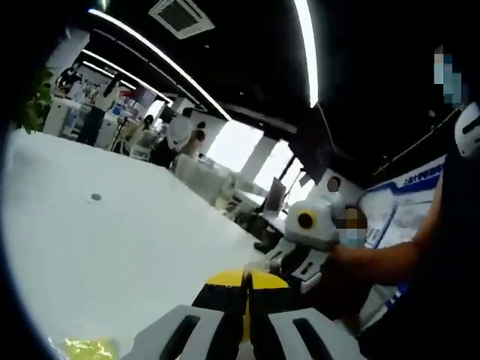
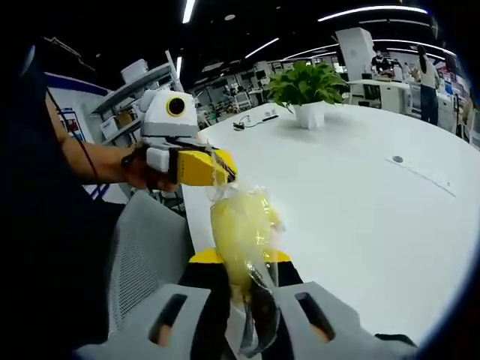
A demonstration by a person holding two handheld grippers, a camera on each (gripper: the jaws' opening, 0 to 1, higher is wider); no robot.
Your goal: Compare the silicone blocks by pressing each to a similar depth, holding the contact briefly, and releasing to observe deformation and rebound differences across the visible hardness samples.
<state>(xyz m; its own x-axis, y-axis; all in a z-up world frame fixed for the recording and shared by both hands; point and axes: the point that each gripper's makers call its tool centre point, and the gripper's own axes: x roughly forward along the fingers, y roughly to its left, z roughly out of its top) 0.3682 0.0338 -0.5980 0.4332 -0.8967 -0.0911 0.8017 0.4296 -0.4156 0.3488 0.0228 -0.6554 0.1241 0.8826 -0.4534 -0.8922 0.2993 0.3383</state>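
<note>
A soft yellow silicone block in a clear plastic bag (image 2: 241, 225) hangs over the near edge of the white table (image 2: 360, 210). In the right gripper view, my right gripper (image 2: 241, 259) is shut on the bag's lower end, its black and yellow jaws pinching the plastic. My left gripper (image 2: 223, 166) comes in from the left, held by a hand, and its yellow tips are shut on the bag's top edge. In the left gripper view, my left gripper (image 1: 246, 279) has its jaws pressed together, and the right gripper (image 1: 296, 262) sits just beyond them. A yellowish crinkled thing (image 1: 86, 349) lies at the bottom left.
A potted green plant (image 2: 307, 101) and a cable stand at the table's far end. A small round disc (image 1: 95, 197) is set in the tabletop (image 1: 112, 247). A grey mesh chair (image 2: 146, 247) is beside the table's edge. People stand at distant desks (image 1: 180, 133).
</note>
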